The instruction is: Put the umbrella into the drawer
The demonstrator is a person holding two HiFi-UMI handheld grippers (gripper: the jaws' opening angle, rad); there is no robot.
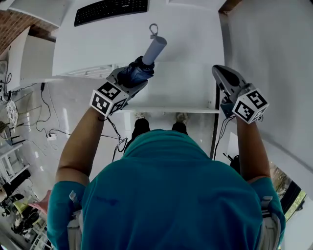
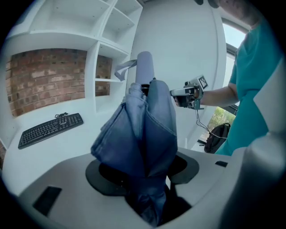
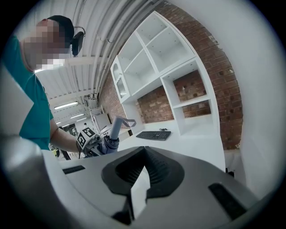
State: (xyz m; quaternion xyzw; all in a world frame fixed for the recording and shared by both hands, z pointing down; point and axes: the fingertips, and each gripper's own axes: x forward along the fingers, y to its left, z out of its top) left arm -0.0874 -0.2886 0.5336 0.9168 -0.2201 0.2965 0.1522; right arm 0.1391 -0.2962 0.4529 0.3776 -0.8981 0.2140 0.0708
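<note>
One umbrella [image 1: 145, 61], one keyboard [image 1: 111, 10], two claws. The left claw [image 1: 137, 74] is spread wide but full: it's pinching the folded blue umbrella by the fabric, grey handle sticking out over the white desk [image 1: 190, 34] and what looks like an open drawer [image 1: 186, 93]. The right claw [image 1: 219, 72] is pressed together, holding nothing. Only the gripper views show the brick wall [image 2: 44, 76] and shelves [image 3: 178, 58]; only the head view shows the drawer.
</note>
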